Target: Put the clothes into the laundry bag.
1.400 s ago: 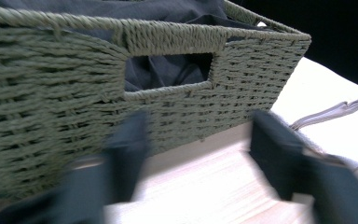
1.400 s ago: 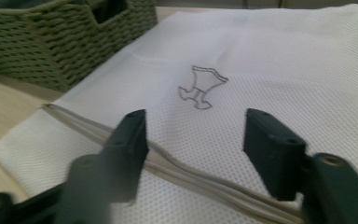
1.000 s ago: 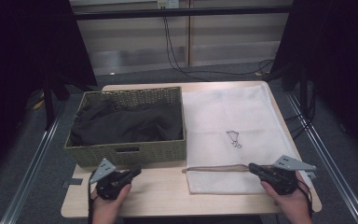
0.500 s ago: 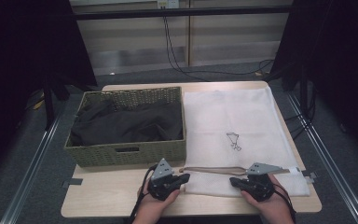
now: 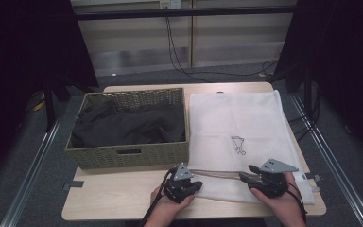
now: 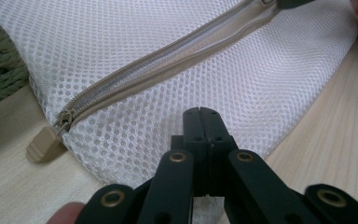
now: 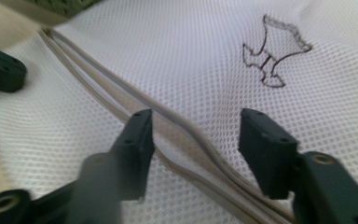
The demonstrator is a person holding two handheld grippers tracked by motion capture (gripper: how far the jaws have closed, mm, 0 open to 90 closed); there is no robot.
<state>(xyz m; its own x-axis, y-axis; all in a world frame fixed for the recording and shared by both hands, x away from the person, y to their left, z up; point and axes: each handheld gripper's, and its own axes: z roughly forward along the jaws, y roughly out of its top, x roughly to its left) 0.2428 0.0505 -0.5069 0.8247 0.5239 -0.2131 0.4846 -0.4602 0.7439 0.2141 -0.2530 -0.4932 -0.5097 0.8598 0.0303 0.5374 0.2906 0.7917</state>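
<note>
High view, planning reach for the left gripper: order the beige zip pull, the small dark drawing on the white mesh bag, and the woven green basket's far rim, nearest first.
1. Beige zip pull, just ahead of the left gripper.
2. Small dark drawing, up and right on the white mesh bag.
3. Far rim of the woven green basket, at the back left.

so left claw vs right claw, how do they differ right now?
Left claw is shut, jaws pressed together on the mesh bag below its zipper. Right claw is open, jaws astride the zipper; they have just been opening. Both sit low at the bag's near edge.
</note>
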